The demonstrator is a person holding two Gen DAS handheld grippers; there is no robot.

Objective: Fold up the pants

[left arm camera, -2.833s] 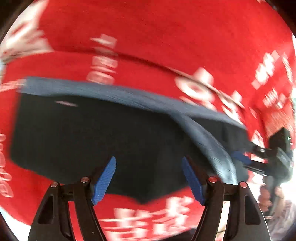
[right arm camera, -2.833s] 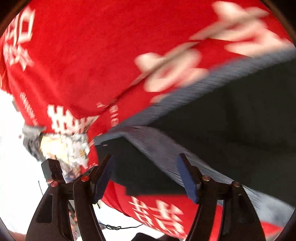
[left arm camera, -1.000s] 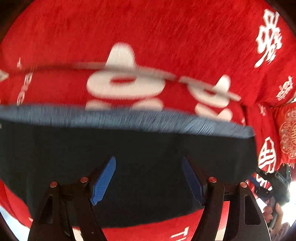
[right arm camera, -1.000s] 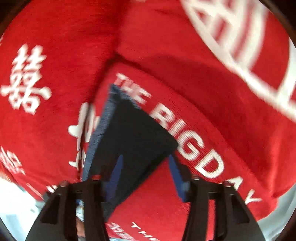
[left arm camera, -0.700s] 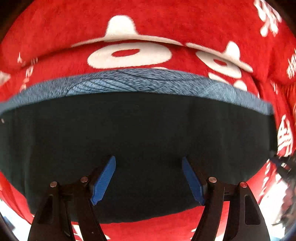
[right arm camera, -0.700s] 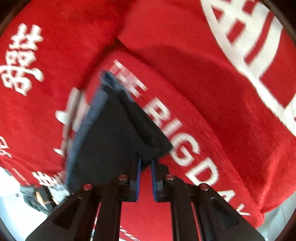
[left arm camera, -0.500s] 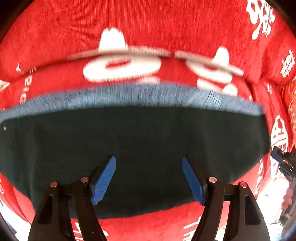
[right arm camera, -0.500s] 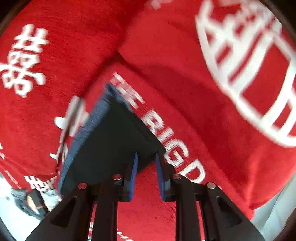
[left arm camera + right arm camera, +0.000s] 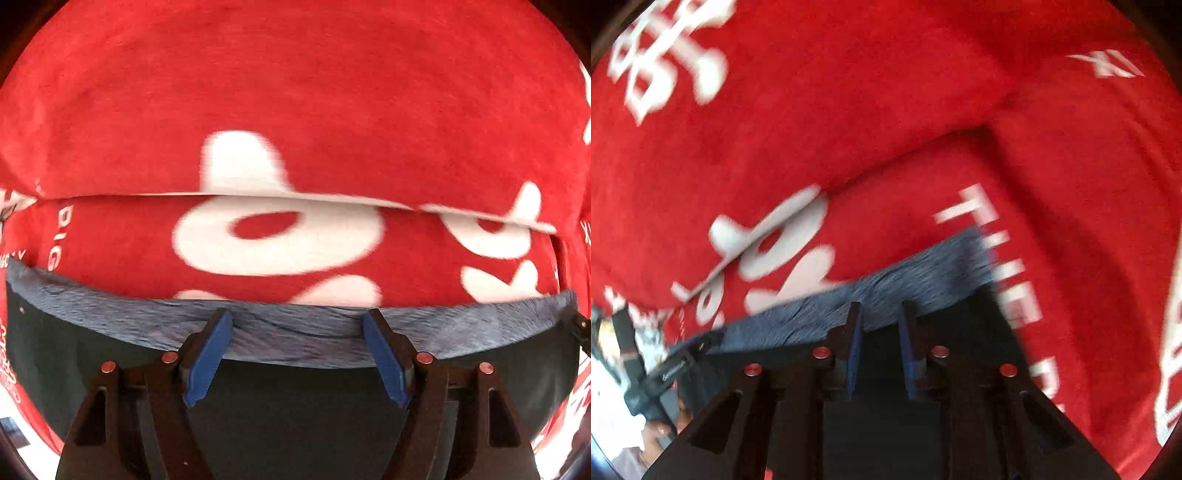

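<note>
1. Left wrist view: left gripper (image 9: 297,356) spread wide, empty, over the dark folded pants with grey ribbed waistband (image 9: 295,406); the band runs crosswise just under its fingertips, on the red printed blanket (image 9: 295,92).
2. Right wrist view: right gripper (image 9: 881,350) jaws narrowed, small gap showing; grip on cloth unclear. It sits near the pants' right end.

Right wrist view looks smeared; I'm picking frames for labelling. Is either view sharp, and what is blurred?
Right wrist: motion blur streaks the white lettering and the pants waistband; the right tool stays crisp. Left wrist: milder blur, the white print soft-edged, the left tool sharp. Both show fisheye bending and dark corners.
</note>
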